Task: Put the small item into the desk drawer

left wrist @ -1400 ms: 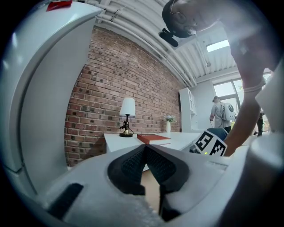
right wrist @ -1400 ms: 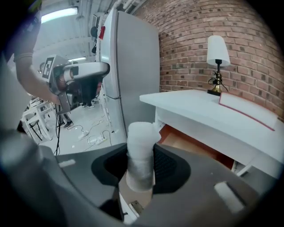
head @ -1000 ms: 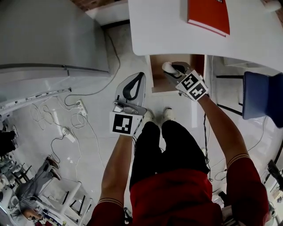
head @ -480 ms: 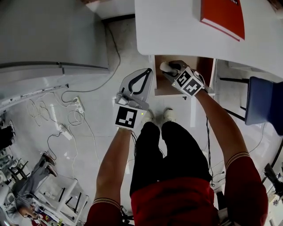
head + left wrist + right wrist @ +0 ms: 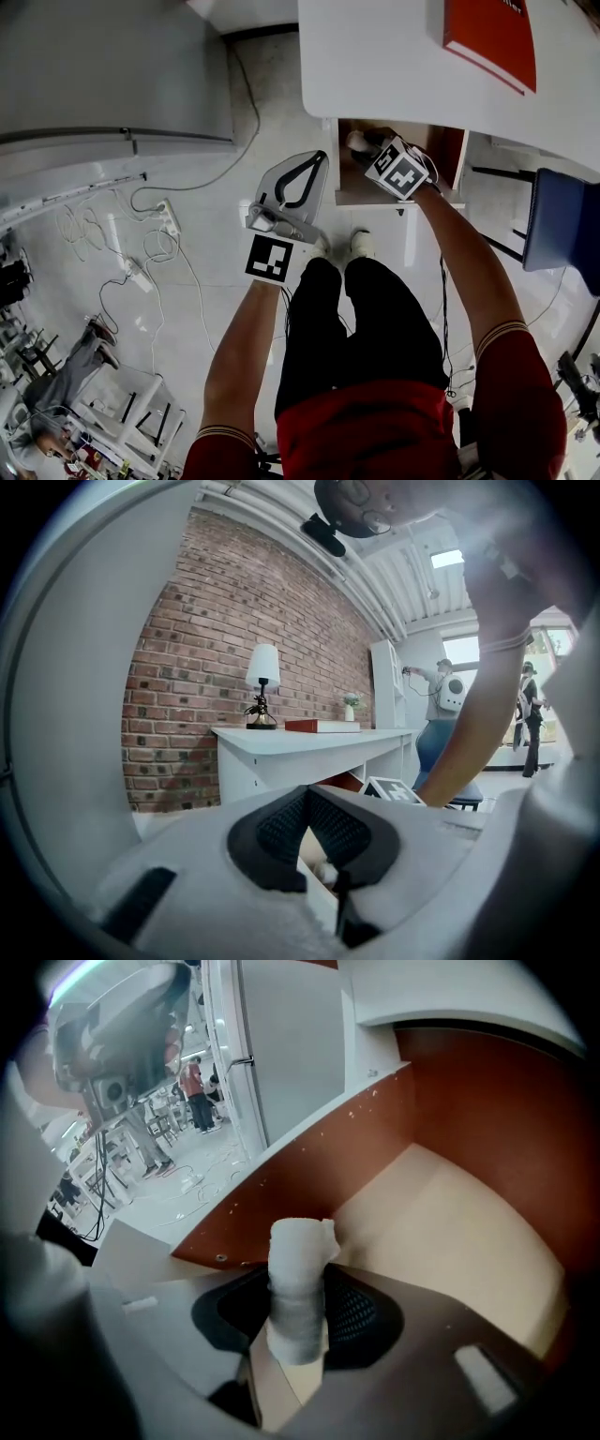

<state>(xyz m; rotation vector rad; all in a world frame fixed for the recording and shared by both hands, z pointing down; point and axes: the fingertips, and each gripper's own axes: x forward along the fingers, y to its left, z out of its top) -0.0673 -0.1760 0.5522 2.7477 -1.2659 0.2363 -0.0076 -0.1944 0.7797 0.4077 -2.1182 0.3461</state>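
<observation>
1. The right gripper point(image 5: 298, 1321) has a white roll point(image 5: 298, 1269) upright between its jaws; the jaws are easing open, with both pads touching the roll.
2. The roll sits inside the open drawer point(image 5: 450, 1204), above its pale bottom and near its red-brown side wall.
3. The drawer juts out from under the white tabletop point(image 5: 375, 56), where a red book point(image 5: 492, 37) lies.
4. The left gripper point(image 5: 307, 817), jaws clenched tip to tip on nothing, hangs over the floor point(image 5: 216, 234) left of the drawer.
</observation>
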